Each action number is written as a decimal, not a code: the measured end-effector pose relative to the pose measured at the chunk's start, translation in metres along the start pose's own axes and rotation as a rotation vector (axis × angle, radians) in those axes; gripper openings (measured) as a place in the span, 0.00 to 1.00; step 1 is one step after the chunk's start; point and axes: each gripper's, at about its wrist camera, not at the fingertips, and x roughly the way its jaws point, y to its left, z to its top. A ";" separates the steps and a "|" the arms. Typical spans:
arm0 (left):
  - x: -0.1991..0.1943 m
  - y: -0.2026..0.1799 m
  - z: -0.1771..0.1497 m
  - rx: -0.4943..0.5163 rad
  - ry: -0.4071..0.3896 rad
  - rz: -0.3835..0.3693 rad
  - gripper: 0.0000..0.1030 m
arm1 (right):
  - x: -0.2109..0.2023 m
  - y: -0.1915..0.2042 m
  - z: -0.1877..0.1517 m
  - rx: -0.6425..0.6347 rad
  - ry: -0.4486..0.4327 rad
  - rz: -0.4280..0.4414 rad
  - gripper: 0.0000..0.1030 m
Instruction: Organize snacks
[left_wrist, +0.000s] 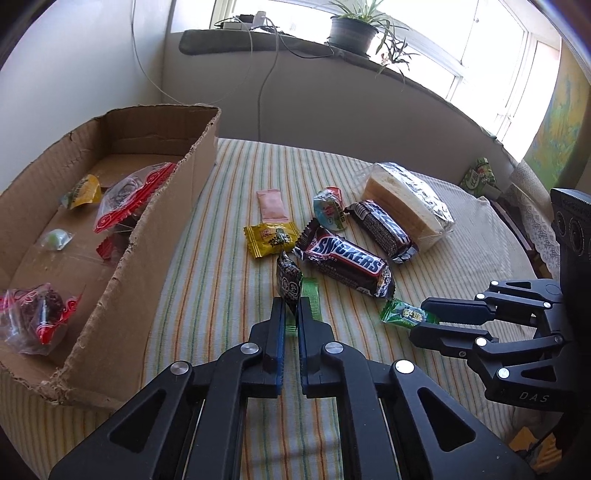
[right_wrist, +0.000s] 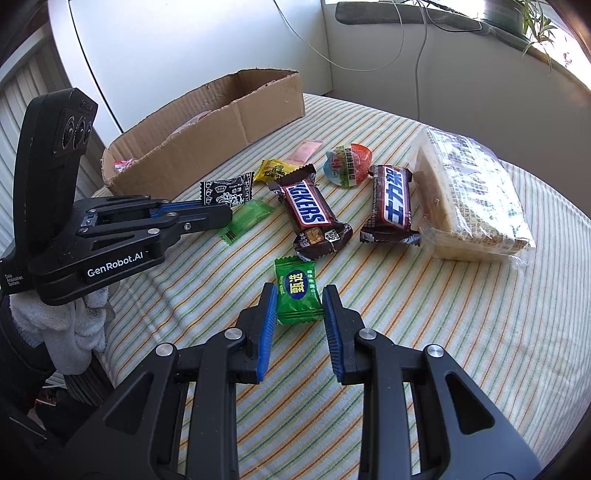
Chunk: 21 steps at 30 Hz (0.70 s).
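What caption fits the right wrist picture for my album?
Right tongs pinch a green candy while left tongs lift a black candy beside the cardboard box.

Black candy (left_wrist: 289, 282) stands on end, pinched at its lower edge, above a flat green sachet (left_wrist: 310, 302). Green candy (right_wrist: 297, 291) lies flat beside two chocolate bars (right_wrist: 310, 214), a yellow candy (left_wrist: 271, 240) and a jelly cup (left_wrist: 328, 214). Cardboard box (left_wrist: 177, 206) holds red-wrapped snacks (left_wrist: 129, 199).

Potted plant (left_wrist: 352, 31) on windowsill; dangling cables (left_wrist: 260, 92); striped tablecloth (left_wrist: 229, 295)
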 end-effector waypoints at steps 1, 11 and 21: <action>-0.001 0.000 0.000 -0.001 -0.005 0.001 0.04 | -0.001 0.000 0.000 0.001 -0.001 0.000 0.26; -0.021 0.004 0.001 0.000 -0.052 -0.009 0.02 | -0.014 0.008 0.002 -0.004 -0.035 -0.007 0.26; 0.010 0.005 0.013 -0.022 0.003 0.060 0.38 | -0.014 0.009 0.000 -0.010 -0.037 -0.003 0.26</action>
